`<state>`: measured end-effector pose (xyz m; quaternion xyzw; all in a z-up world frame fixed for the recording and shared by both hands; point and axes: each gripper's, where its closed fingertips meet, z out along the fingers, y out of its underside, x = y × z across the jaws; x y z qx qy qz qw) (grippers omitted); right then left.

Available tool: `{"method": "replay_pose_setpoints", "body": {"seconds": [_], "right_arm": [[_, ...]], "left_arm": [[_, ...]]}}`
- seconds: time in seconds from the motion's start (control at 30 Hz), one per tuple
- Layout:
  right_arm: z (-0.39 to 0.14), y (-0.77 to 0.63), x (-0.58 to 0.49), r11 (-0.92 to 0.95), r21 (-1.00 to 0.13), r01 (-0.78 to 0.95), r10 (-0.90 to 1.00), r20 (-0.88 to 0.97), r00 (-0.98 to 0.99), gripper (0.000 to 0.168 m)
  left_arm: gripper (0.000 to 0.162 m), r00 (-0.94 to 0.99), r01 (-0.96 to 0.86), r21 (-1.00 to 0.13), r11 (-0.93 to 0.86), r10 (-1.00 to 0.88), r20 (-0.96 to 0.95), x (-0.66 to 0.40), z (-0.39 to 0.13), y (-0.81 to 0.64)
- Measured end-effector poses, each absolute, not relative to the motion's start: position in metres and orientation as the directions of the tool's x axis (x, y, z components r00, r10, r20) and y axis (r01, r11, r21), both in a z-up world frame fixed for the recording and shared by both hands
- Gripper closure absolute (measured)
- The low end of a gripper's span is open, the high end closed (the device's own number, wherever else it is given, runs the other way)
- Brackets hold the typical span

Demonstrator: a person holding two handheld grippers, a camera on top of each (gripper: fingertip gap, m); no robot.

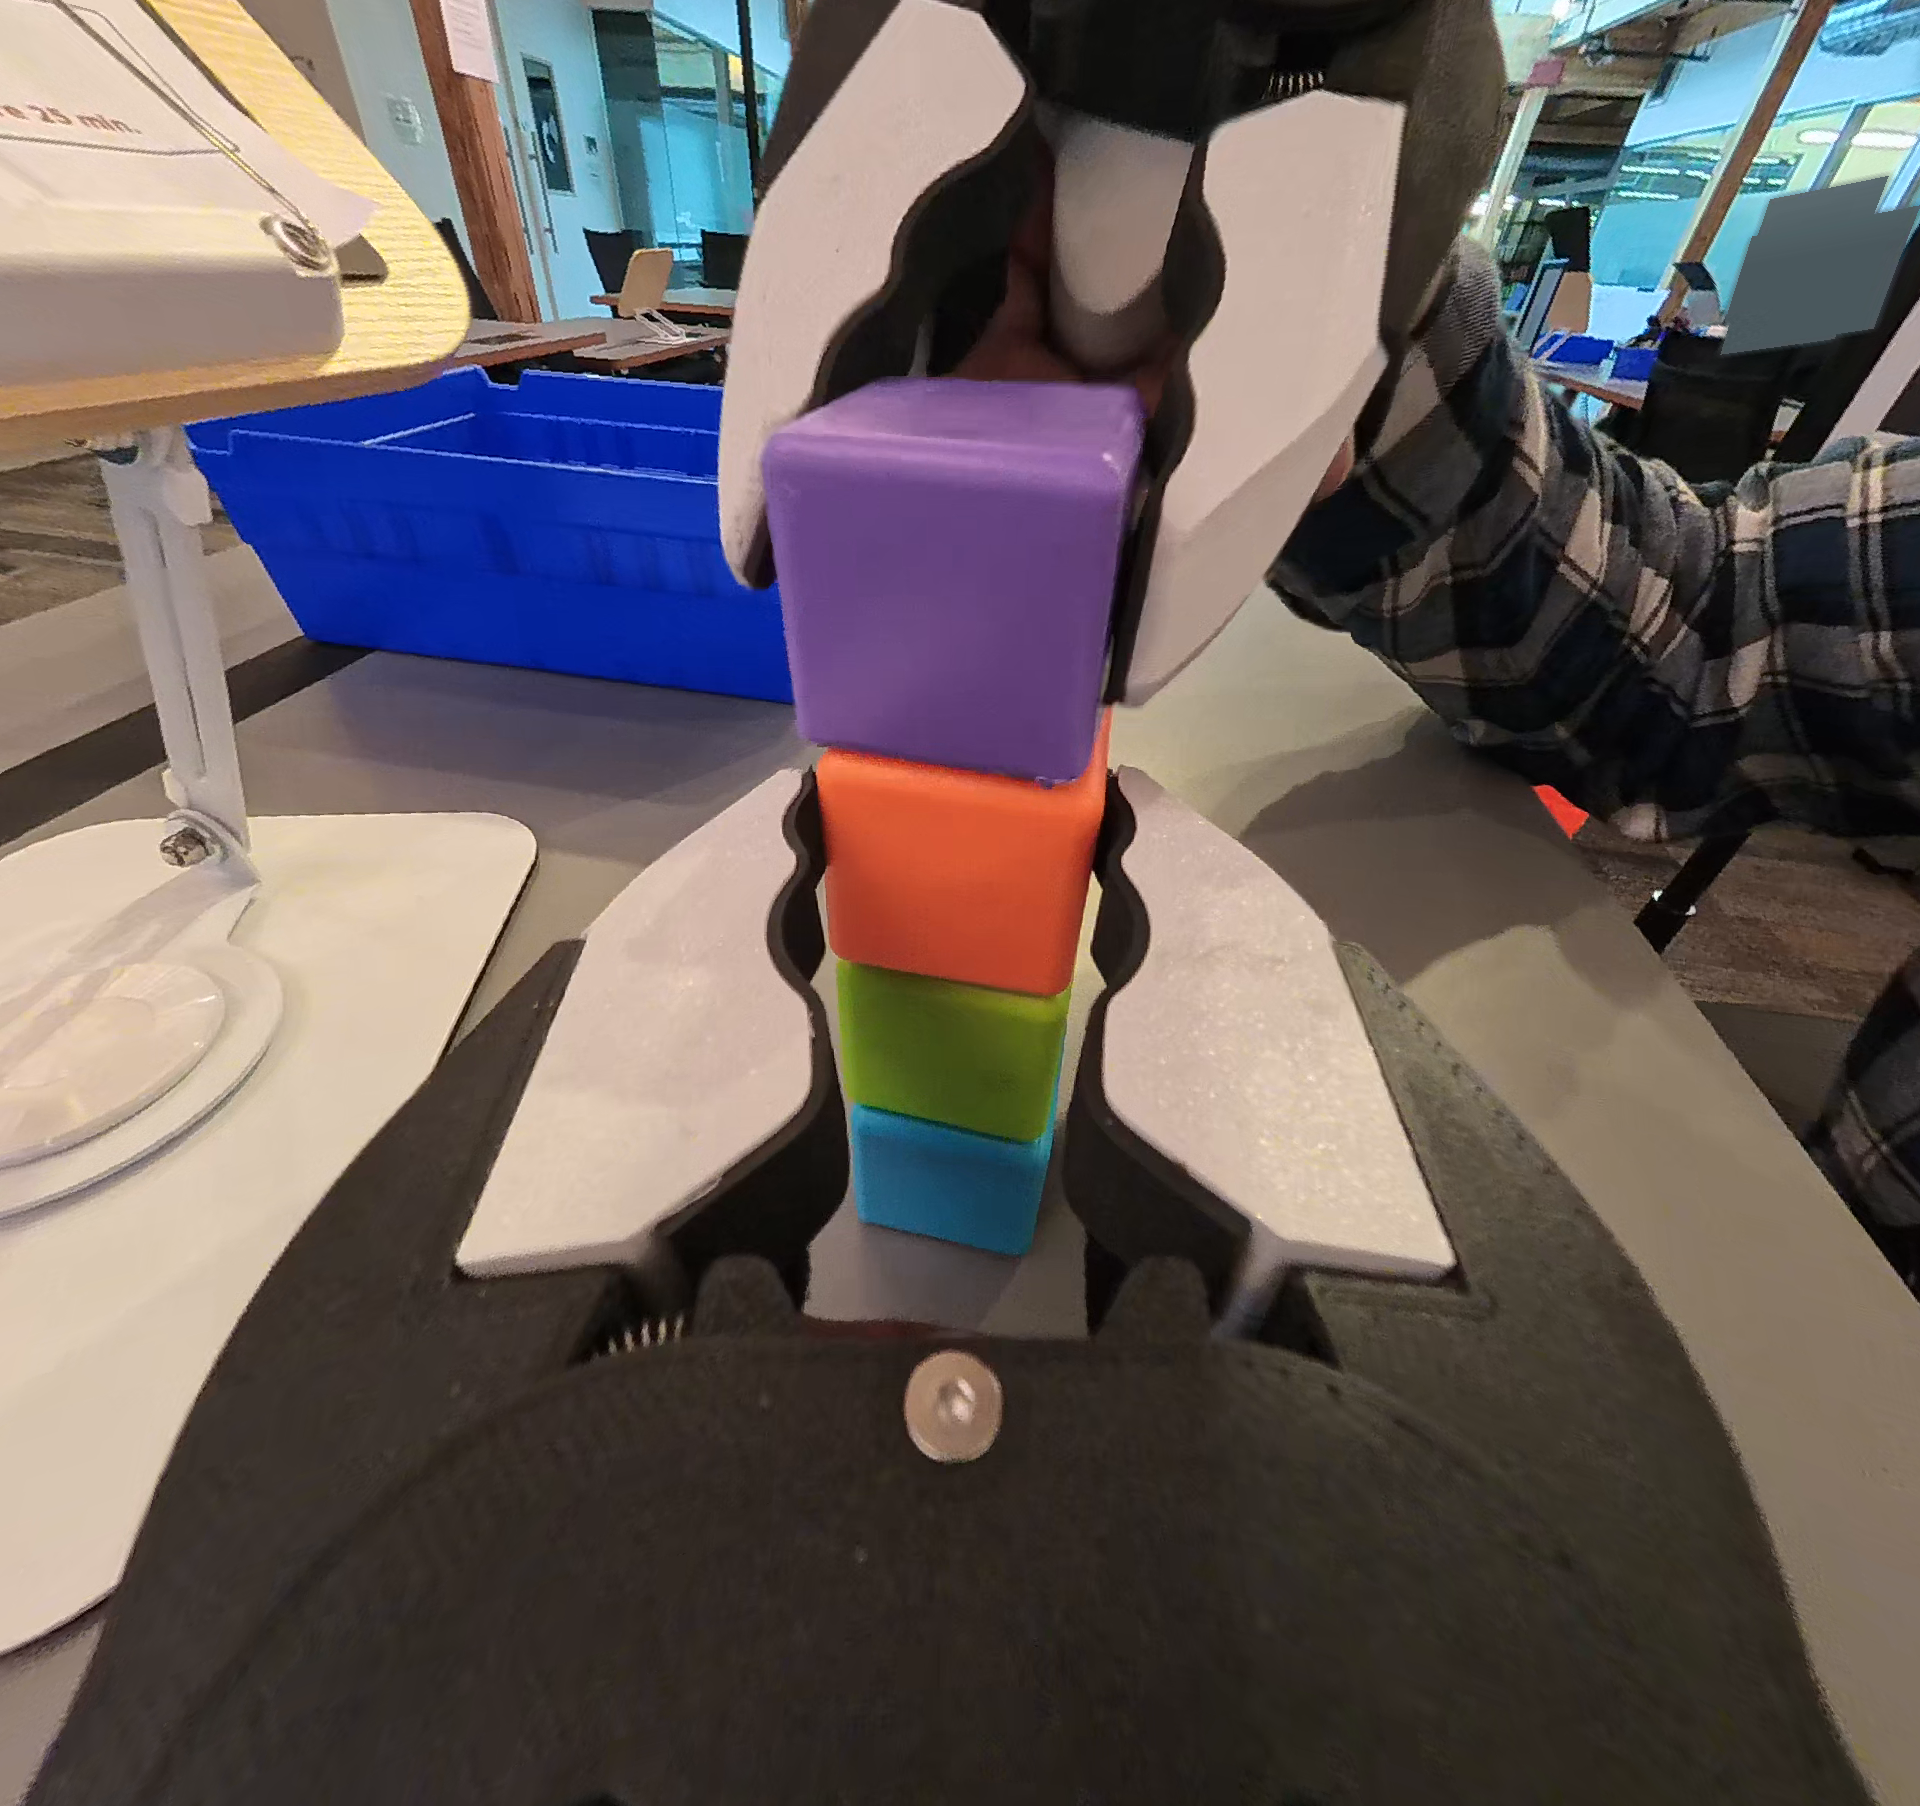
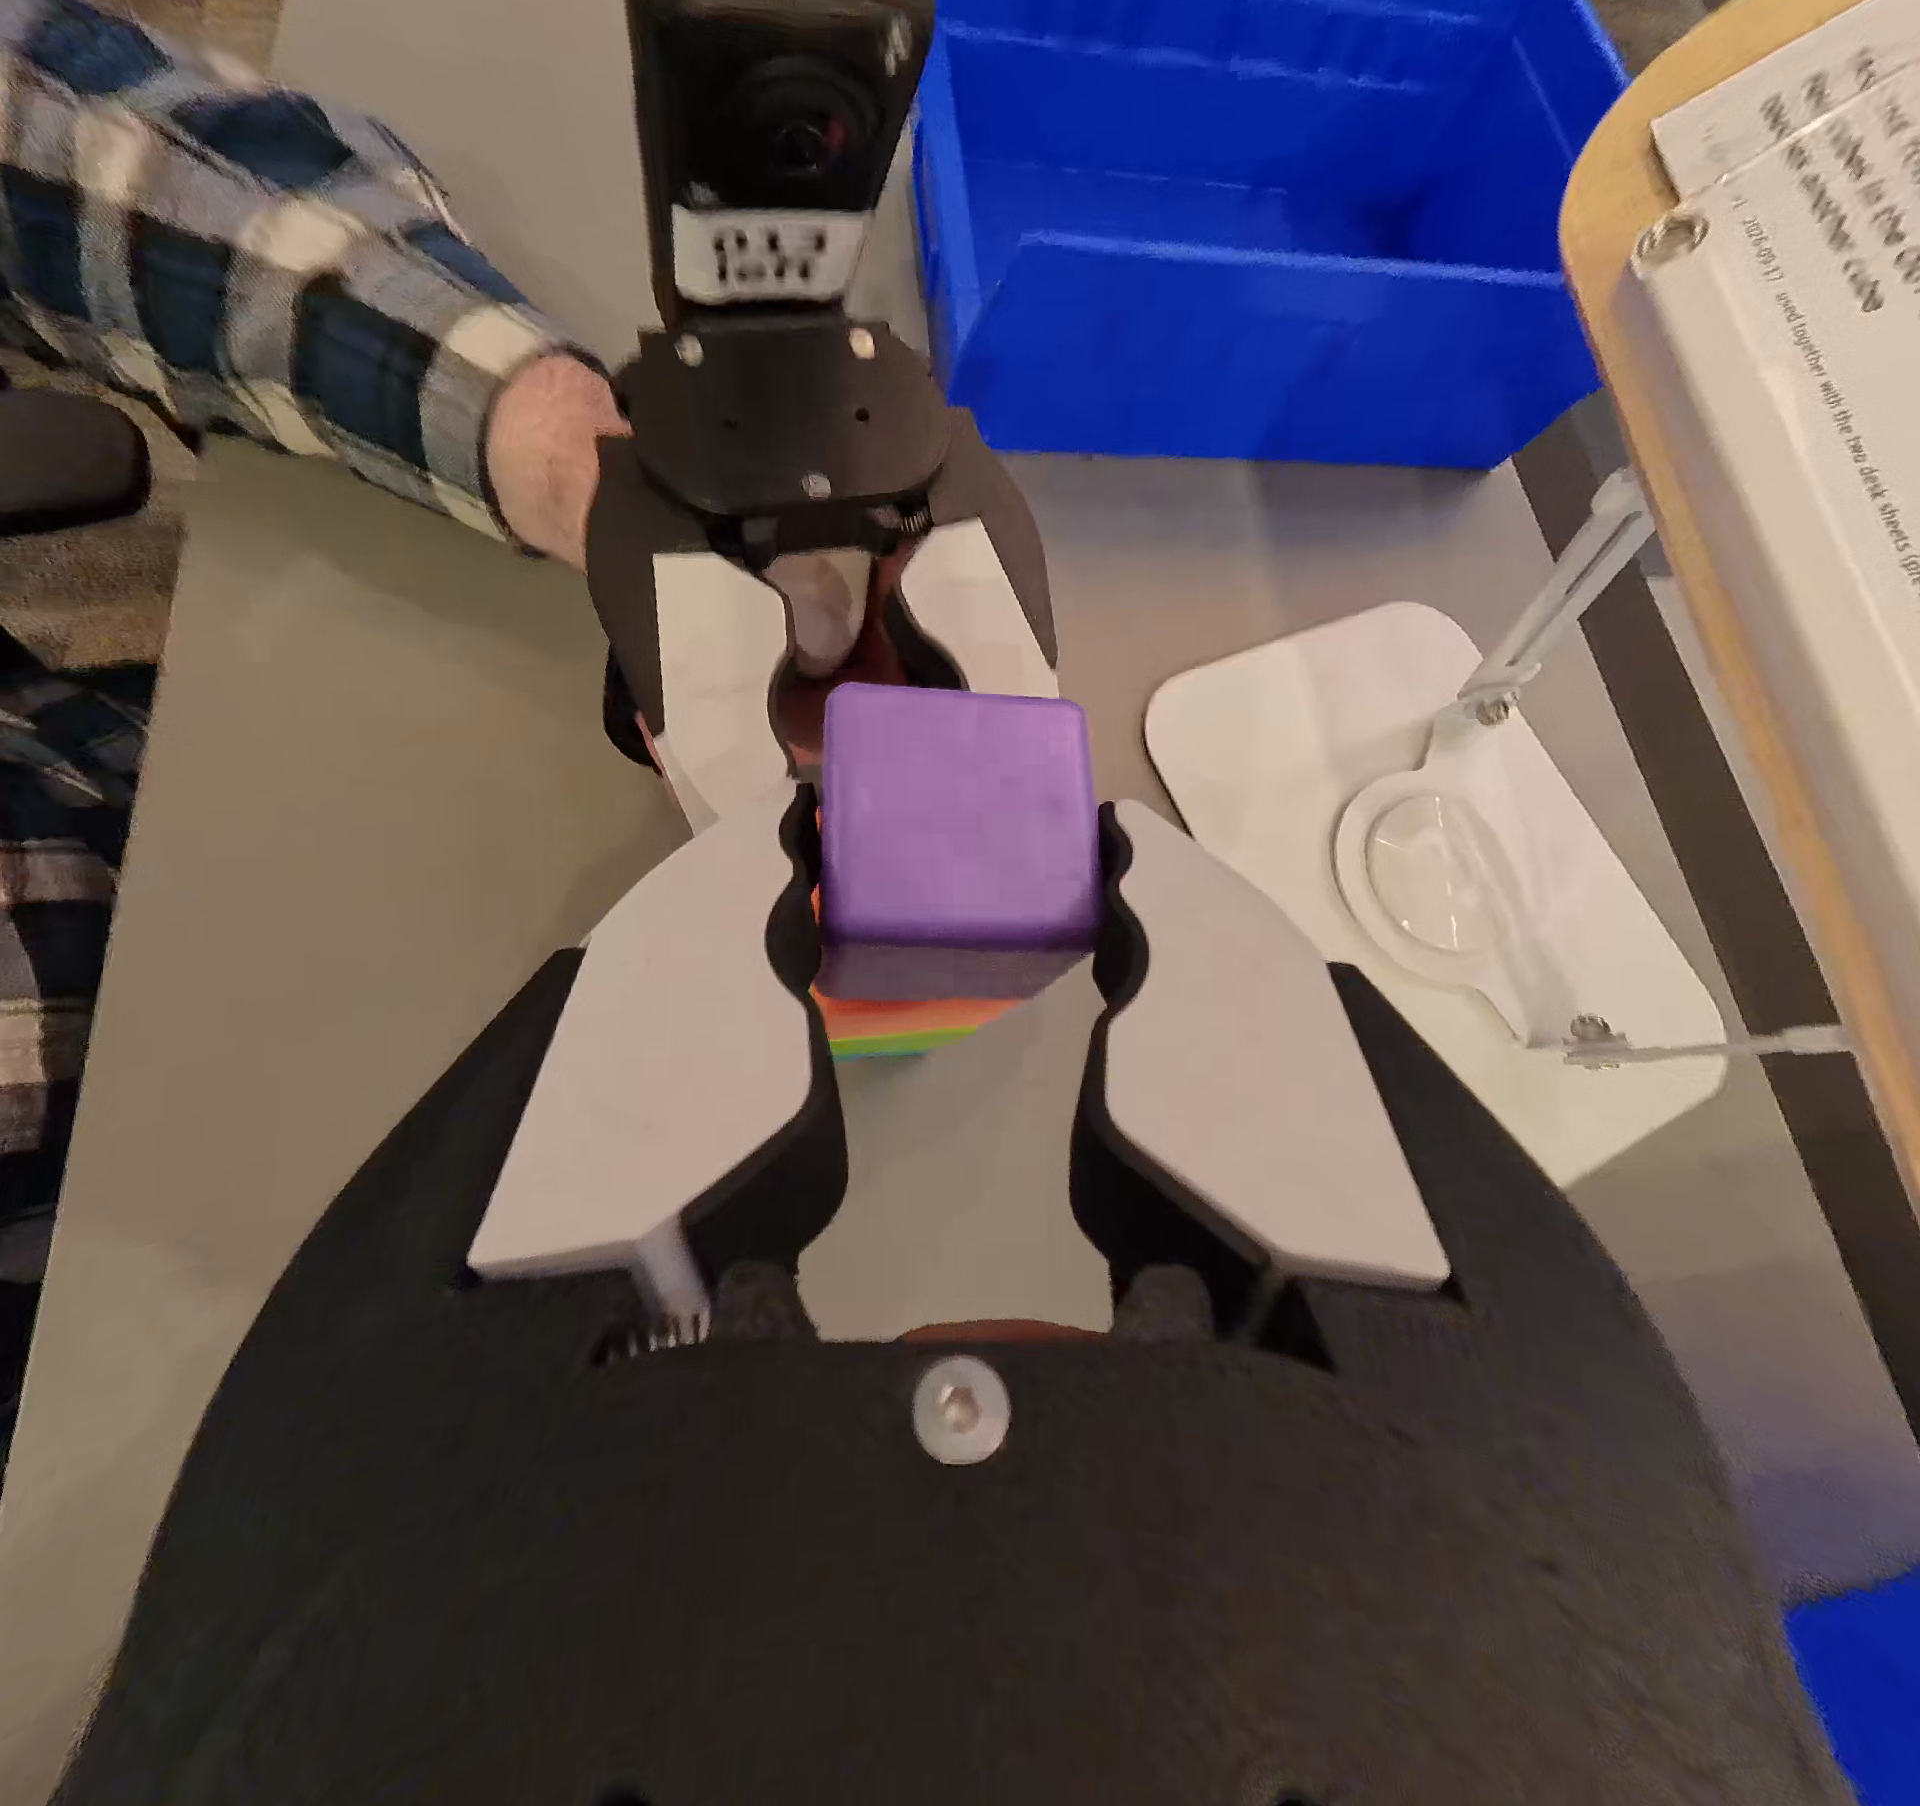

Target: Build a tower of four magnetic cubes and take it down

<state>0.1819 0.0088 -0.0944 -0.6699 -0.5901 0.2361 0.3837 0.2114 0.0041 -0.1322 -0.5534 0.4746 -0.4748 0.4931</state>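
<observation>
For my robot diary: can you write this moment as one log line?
tower: four cubes | right gripper: shut on purple cube | left gripper: shut on orange cube

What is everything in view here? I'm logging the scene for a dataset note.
purple cube: one, purple, top of tower.
orange cube: one, orange, second from top.
green cube: one, green, third from top.
blue cube: one, light blue, tower base on grey table.
bin: one, blue, behind tower.
document stand: one, white base, wooden board with paper.
right gripper: grey-black, shut on purple cube.
left gripper: grey-black, shut on orange cube.
sleeve: plaid, blue-white.
</observation>
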Motion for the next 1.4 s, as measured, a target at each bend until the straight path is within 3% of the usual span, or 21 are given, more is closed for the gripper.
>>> {"method": "replay_pose_setpoints", "body": {"seconds": [0.13, 0.27, 0.5, 0.73, 1.03, 1.23, 1.4], "right_arm": [[-0.048, 0.016, 0.185, -0.016, -0.899, 0.437, 0.963, 0.103, 0.249, 0.117], [0.0, 0.042, 0.226, 0.018, -0.924, 0.382, 0.901, 0.181, 0.395, 0.117], [0.019, 0.139, 0.366, -0.101, -0.936, 0.338, 0.581, 0.22, 0.784, 0.117], [-0.055, 0.236, 0.457, -0.343, -0.916, 0.207, 0.389, 0.062, 0.919, 0.117], [-0.188, 0.305, 0.479, -0.612, -0.732, 0.301, 0.346, 0.095, 0.934, 0.116], [-0.219, 0.31, 0.48, -0.696, -0.584, 0.417, 0.376, 0.198, 0.905, 0.116], [-0.225, 0.307, 0.482, -0.73, -0.53, 0.431, 0.382, 0.206, 0.901, 0.114]], "left_arm": [[0.112, 0.096, -0.063, -0.996, -0.056, -0.994, 0.05, 0.211, -0.132, 0.003], [0.112, 0.098, -0.068, -0.997, -0.048, -0.994, 0.042, 0.211, -0.132, 0.003], [0.112, 0.098, -0.071, -0.996, -0.048, -0.994, 0.041, 0.212, -0.132, 0.003], [0.113, 0.098, -0.074, -0.996, -0.044, -0.995, 0.036, 0.212, -0.133, 0.003], [0.112, 0.093, -0.073, -0.996, -0.045, -0.995, 0.038, 0.211, -0.133, 0.003], [0.112, 0.089, -0.07, -0.996, -0.048, -0.995, 0.042, 0.211, -0.133, 0.003], [0.112, 0.091, -0.072, -0.996, -0.045, -0.995, 0.039, 0.211, -0.133, 0.003]]}}
